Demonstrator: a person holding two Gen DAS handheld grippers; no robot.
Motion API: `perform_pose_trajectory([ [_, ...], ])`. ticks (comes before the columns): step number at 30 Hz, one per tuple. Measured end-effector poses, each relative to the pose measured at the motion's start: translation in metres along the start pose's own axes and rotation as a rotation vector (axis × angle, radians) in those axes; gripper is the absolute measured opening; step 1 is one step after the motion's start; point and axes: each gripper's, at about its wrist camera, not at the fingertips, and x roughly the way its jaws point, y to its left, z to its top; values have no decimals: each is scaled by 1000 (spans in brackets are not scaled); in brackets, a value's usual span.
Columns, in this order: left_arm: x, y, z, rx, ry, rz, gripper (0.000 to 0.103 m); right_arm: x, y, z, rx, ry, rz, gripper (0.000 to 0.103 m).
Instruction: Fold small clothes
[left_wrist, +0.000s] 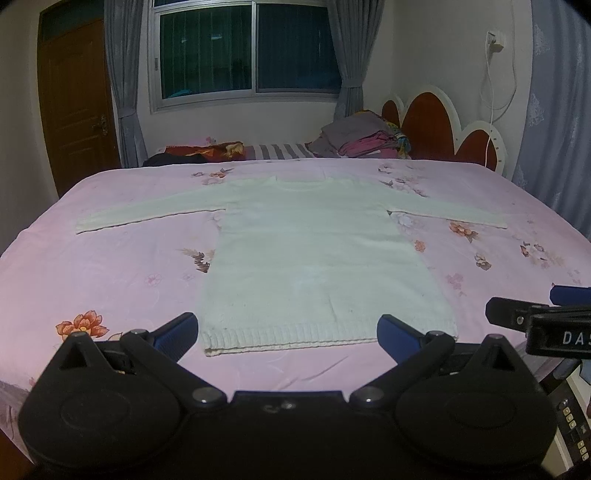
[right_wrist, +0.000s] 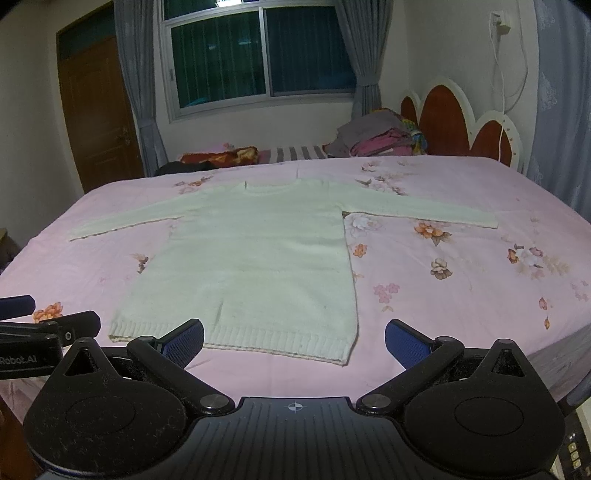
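A: Two hand-held grippers, and you hold both with fingers spread wide and nothing between them. Your left hand-held gripper (left_wrist: 286, 334) hangs over the near edge of the bed, its blue pads (left_wrist: 176, 334) either side of the sweater's ribbed hem.

B: And the other one?

A: Your right hand-held gripper (right_wrist: 294, 341) sits just as wide, a little to the right of the first. Its left pad (right_wrist: 184, 341) overlaps the hem in the right wrist view; its right pad is over bare sheet, past the sweater's right edge. Whether either gripper touches the cloth, I cannot tell.

B: Where does the garment lie?

A: The white knit sweater (left_wrist: 310, 251) is flat on the pink flowered bedsheet (left_wrist: 110, 266), hem toward you, neckline away, both sleeves stretched straight out to the sides. It is unfolded.

B: What is beyond it?

A: A pile of folded clothes (left_wrist: 364, 138) rests at the far side of the bed, beside the red and white headboard (left_wrist: 436, 122). A striped cloth and a red patterned one lie to the left of that pile. Behind them you face a window (left_wrist: 251, 51) with grey curtains, and a brown door (left_wrist: 74, 107) stands to the left.
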Motion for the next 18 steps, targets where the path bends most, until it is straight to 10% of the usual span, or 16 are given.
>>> perform_pose_trajectory([
  [18,0,1,1,-4,3,2,103,1,1,4,0,0,4,103],
])
